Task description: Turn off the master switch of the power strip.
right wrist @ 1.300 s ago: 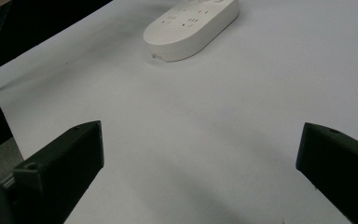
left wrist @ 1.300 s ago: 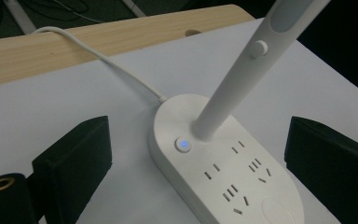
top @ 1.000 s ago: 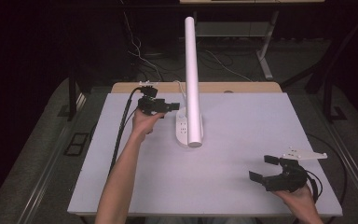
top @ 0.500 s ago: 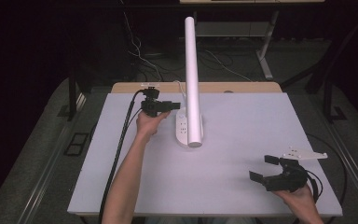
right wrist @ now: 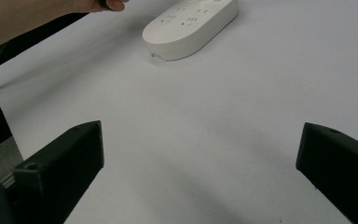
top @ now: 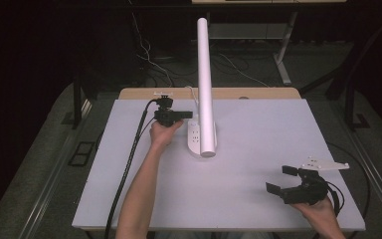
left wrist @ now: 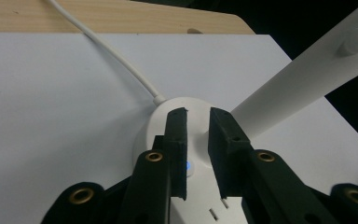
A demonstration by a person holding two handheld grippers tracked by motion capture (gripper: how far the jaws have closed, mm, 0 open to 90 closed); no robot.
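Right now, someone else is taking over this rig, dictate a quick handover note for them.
Left gripper: jaws nearly closed, a small gap between them, poised over the round end of the white power strip by its lit blue button; contact unclear.
Right gripper: open, idle near the table's right front corner.
Power strip lies at the table's centre back, under the white lamp arm.
Done: the reach. Left: probably pressing the button.
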